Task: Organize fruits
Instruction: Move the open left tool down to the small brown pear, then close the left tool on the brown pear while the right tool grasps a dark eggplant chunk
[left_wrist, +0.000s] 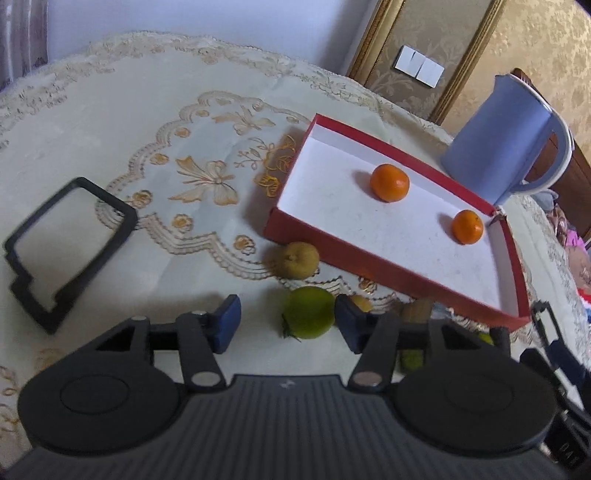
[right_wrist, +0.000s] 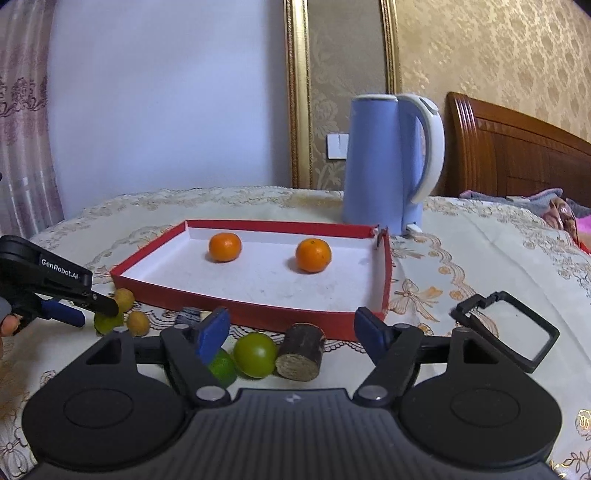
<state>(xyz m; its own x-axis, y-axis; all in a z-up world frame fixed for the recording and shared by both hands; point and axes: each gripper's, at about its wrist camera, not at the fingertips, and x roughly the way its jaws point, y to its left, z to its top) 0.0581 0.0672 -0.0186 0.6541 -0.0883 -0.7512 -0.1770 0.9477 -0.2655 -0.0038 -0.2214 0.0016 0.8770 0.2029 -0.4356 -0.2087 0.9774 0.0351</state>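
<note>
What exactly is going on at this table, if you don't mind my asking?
A person holding a gripper in each hand is sorting fruit into the red tray. Two oranges already sit inside it. Several pieces remain on the tablecloth in front of the tray. The left gripper is open around a green fruit, not yet closed on it. The right gripper is open and empty, above another green fruit and a brown cylindrical piece.

Two oranges (right_wrist: 225, 247) (right_wrist: 313, 254), three green fruits (right_wrist: 255, 355), perhaps three yellow fruits (right_wrist: 124, 298).
</note>
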